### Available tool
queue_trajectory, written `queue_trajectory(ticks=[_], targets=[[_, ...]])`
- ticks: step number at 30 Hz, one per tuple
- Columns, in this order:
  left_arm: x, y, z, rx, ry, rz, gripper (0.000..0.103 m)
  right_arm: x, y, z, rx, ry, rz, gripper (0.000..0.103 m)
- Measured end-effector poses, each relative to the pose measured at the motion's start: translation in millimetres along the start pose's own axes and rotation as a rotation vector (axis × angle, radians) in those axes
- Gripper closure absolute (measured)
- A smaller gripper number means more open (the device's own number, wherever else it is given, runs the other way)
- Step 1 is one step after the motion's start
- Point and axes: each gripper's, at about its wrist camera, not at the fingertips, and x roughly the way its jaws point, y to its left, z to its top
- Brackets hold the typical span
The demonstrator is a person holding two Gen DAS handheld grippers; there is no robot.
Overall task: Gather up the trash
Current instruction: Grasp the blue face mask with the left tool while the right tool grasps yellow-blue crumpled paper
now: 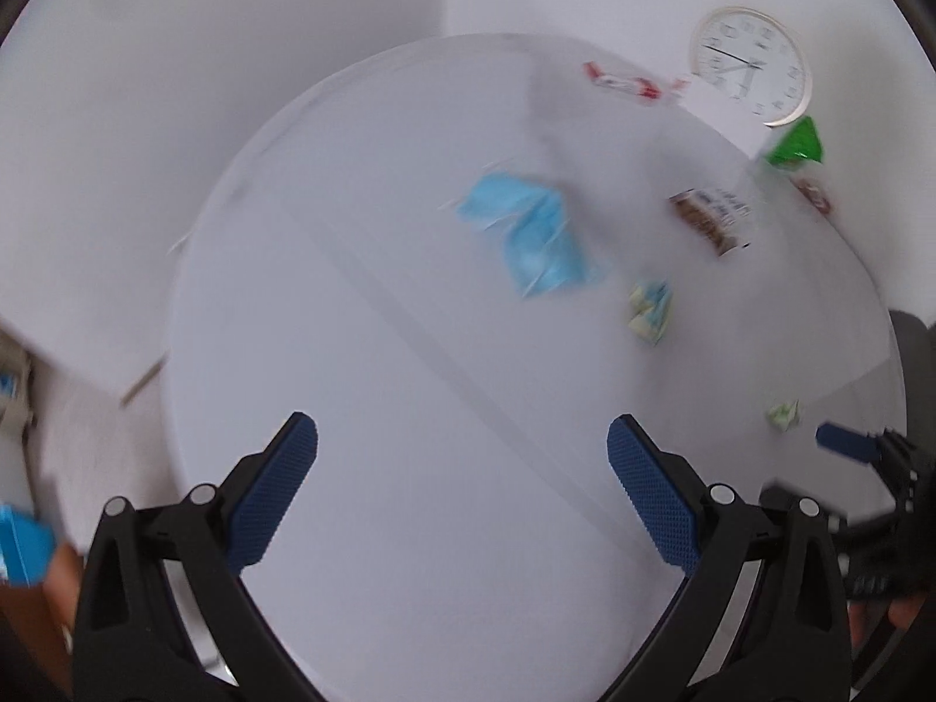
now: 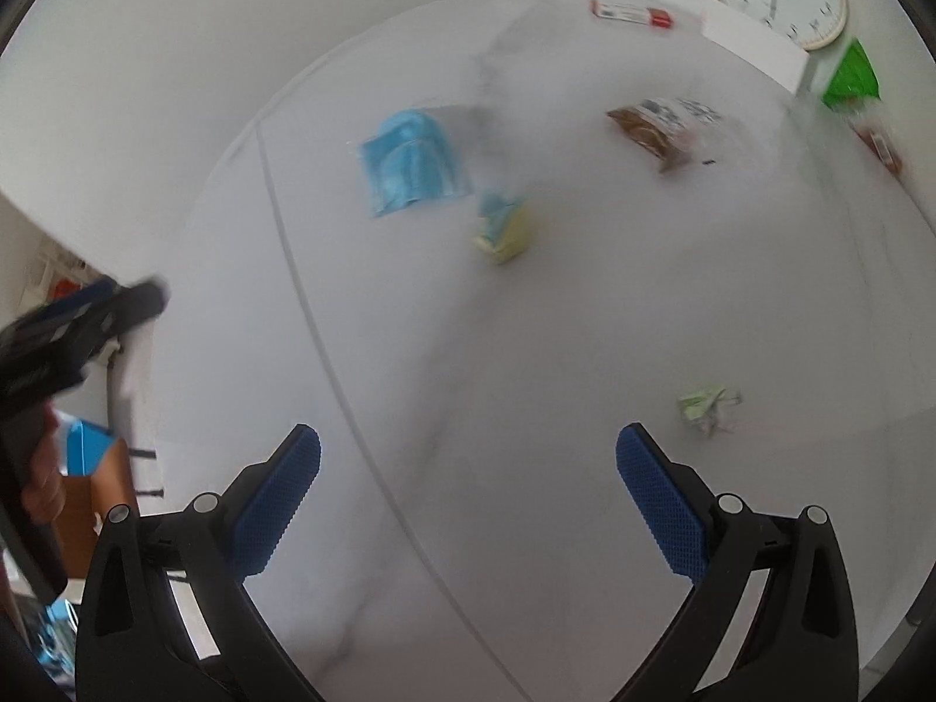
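Left wrist view shows the round white bench (image 1: 362,351) filling most of the frame. On it lie bits of trash, from big to small. The blue face mask (image 1: 529,231) sits in the upper middle. The brown snack wrapper (image 1: 711,216) lies to its right, and the red and white wrapper (image 1: 629,82) lies near the far edge at the top. The green packet (image 1: 798,143) is at the upper right, just below the wall clock (image 1: 752,64). A crumpled yellow and blue paper (image 1: 649,307) lies right of the middle, and a small green paper ball (image 1: 784,414) sits at the right edge of the bench.

The left tongs (image 1: 462,494) are spread wide apart and hold nothing. The right tongs (image 2: 468,500) are also wide apart and empty.

Both pictures are blurry, so it looks like the tongs are moving fast. That could go badly. A quick grab may miss the thin mask or push a light paper ball off the bench. The two tongs could also bump if both go for the same piece.

Only the left view shows the tip of the right tongs, at the far right. Only the right view shows the left tongs from the side, at the left edge, held by a hand (image 2: 44,482) above a brown box (image 2: 96,506) below the bench.
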Motion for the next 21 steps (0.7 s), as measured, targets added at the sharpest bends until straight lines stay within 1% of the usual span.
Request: queue_trajectory(ticks=[2,4,6,8,9,11,13,14,15,16,17,18,21], targets=[[19,-14,21,0.069,-0.024,-0.015,0.008,2,-12,6,0.013,0.002,-0.012,0.003],[42,-28,45,0.138,-0.034,-0.011,0.008,6,-23,11,0.028,0.005,-0.015,0.003],[68,-36,68,0.195,-0.037,-0.005,0.008,10,-31,16,0.045,0.008,-0.017,0.003],[85,-39,84,0.234,-0.041,0.002,0.008,14,-38,21,0.060,0.013,-0.015,0.003],[96,-40,91,0.252,-0.038,0.008,0.010,16,-40,23,0.065,0.014,-0.016,0.003],[124,-42,109,0.280,-0.006,0.016,0.017,19,-43,26,0.073,0.019,-0.017,0.003],[146,-40,120,0.283,0.028,0.005,0.023,24,-47,29,0.080,0.027,-0.017,0.003],[157,-41,125,0.280,0.042,0.005,0.027,27,-48,31,0.082,0.030,-0.015,0.003],[167,-41,127,0.278,0.056,0.001,0.042,29,-49,32,0.083,0.031,-0.012,0.003],[179,-41,129,0.279,0.092,-0.014,0.061,31,-48,34,0.084,0.032,-0.011,0.003],[186,-41,129,0.274,0.121,-0.027,0.077,35,-48,37,0.086,0.034,-0.010,0.003],[193,-41,129,0.263,0.140,-0.031,0.080,38,-49,40,0.089,0.035,-0.010,0.003],[192,-38,128,0.244,0.129,-0.050,0.083,44,-48,50,0.097,0.024,0.004,0.003]])
